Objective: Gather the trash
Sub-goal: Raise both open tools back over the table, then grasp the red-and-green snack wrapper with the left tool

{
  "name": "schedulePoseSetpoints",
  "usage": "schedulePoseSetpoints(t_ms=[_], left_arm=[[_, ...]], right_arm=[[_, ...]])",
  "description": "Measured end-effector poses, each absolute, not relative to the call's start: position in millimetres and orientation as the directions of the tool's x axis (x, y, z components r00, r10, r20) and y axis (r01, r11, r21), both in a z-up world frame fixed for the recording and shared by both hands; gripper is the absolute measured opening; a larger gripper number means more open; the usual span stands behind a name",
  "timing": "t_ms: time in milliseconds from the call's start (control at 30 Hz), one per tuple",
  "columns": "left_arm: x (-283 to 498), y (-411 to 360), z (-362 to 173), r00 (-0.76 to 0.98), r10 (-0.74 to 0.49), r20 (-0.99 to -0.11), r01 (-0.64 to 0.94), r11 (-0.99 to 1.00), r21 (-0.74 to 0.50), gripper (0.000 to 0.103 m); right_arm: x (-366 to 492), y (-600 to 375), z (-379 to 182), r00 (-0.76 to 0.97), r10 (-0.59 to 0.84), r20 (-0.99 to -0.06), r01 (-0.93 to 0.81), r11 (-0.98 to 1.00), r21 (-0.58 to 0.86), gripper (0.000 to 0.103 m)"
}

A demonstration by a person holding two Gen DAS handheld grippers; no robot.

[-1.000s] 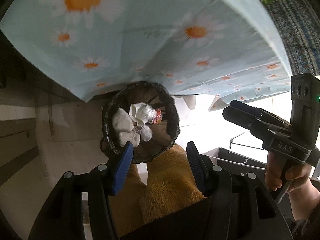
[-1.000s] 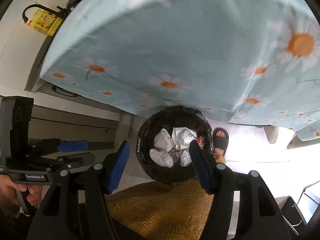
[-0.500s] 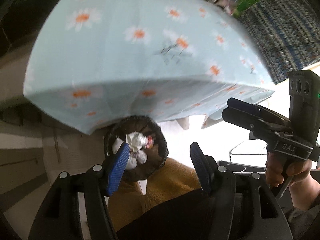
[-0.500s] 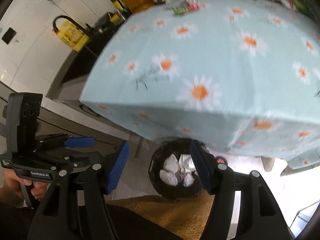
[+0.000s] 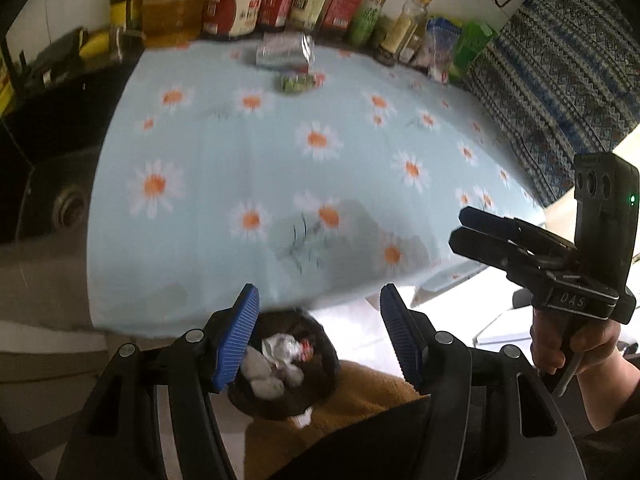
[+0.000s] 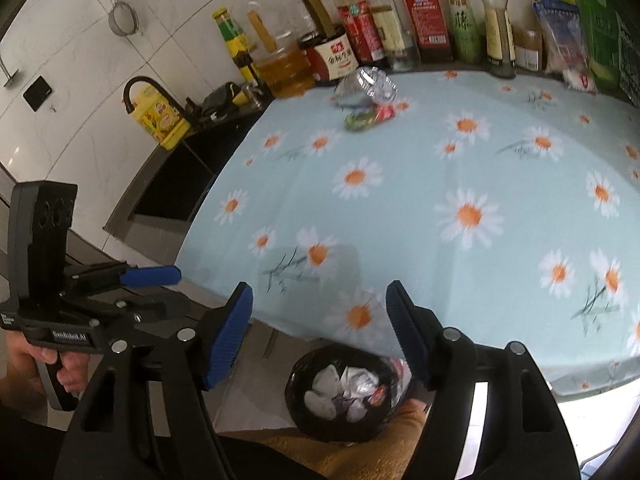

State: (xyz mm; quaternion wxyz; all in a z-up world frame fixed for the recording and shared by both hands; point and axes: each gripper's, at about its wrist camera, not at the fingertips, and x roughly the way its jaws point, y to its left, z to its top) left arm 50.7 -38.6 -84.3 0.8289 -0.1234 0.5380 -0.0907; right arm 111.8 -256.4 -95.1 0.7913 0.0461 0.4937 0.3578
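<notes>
A kitchen table under a pale blue daisy-print cloth [image 6: 440,184] fills the room here, with a row of sauce and oil bottles [image 6: 360,32] standing along its far edge against the white tiles. Below both pairs of tongs, tucked at the near edge of the table, a black-lined bin [image 6: 340,392] already holds several crumpled white tissues [image 6: 324,398] and a bit of red wrapper, so part of the collecting looks done. What is left lies well beyond the tongs, near the bottles: a crumpled clear plastic piece [image 6: 368,84] and, just in front of it, a green and red wrapper [image 6: 366,118].

The left gripper [image 5: 320,336] has just been opening; its blue pads [image 5: 238,340] stand about half apart with nothing between them. The right gripper [image 6: 320,332] has likewise just been opening and is empty. Both are held above the table's near edge, tilted downward and aimed across the cloth. Each is gripped by a bare hand [image 5: 568,344] at the handle, side by side, apart from each other.
</notes>
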Motion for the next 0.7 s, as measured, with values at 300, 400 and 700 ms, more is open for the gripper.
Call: schedulePoseSetpoints(t_ms=[300,400,700], left_arm=[[117,-43,-70,0.451,-0.229,-0.863,-0.008,0.965,-0.261,0.066],[143,-48,-68,0.462,-0.218,-0.860,-0.015,0.967,-0.253,0.066],[224,-59,-81,0.455,-0.170,-0.874,-0.044,0.976,-0.212,0.071]], right_arm=[[170,-273,-82,0.281,0.641,-0.714,-0.547,0.719,0.430,0.078],[190,-278,-79,0.288,0.652,-0.701,-0.562,0.708,0.428,0.079],[245,-294,-85,0.289,0.672,-0.682,-0.570,0.693,0.441,0.079]])
